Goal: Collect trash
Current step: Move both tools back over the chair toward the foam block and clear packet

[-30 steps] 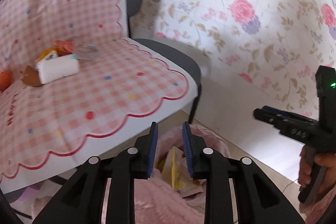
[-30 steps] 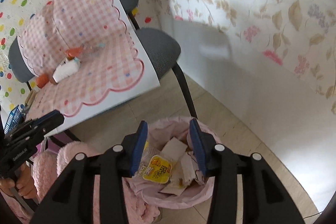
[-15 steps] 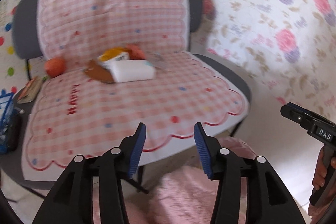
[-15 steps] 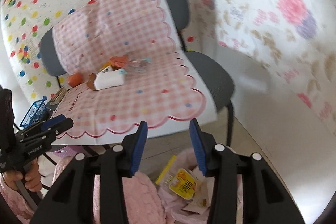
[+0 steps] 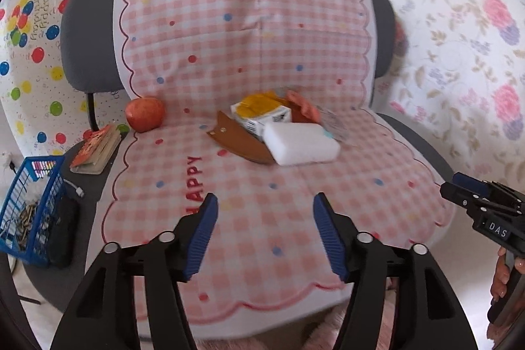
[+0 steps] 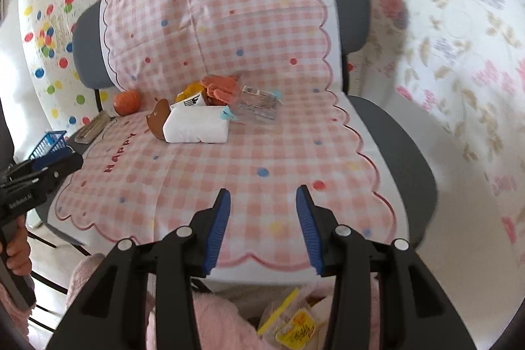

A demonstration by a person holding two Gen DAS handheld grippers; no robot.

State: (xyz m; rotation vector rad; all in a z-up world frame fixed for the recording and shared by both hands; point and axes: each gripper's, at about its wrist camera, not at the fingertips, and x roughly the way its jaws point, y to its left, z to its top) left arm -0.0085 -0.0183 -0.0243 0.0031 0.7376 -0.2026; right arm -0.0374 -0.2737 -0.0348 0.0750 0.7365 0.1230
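1. Your left gripper [image 5: 265, 230] hangs above the front part of the pink checked cloth [image 5: 256, 205] that covers the grey chair [image 5: 87, 31]. Its jaws are opening, and nothing is between the blue pads.
2. Your right gripper [image 6: 262, 227] also points down at the front of the cloth. Its jaws stand partly apart and hold nothing.
3. In the left wrist view the right gripper appears at the right edge, held by a hand [image 5: 503, 277]. In the right wrist view the left gripper appears at the left edge.
4. The trash lies in one small pile at the back of the seat, well apart from both grippers.
5. In this pile a white foam block [image 5: 301, 144] is at the front. A small carton with a yellow top [image 5: 261, 113] touches it from behind.
6. A brown flat piece [image 5: 241, 141] lies under the carton and the block, on the left side of the pile.
7. A crumpled orange wrapper [image 6: 219, 87] is behind the carton, and a clear plastic packet [image 6: 257, 105] lies just beside the block on the right.
8. A red apple [image 5: 144, 113] sits at the left of the seat, apart from the pile.
9. A small book [image 5: 96, 150] lies on the bare chair edge, and a blue basket [image 5: 31, 202] stands further left.
10. Below the right gripper you see a pink bag [image 6: 213, 317] with yellow packets [image 6: 295, 325] inside it.
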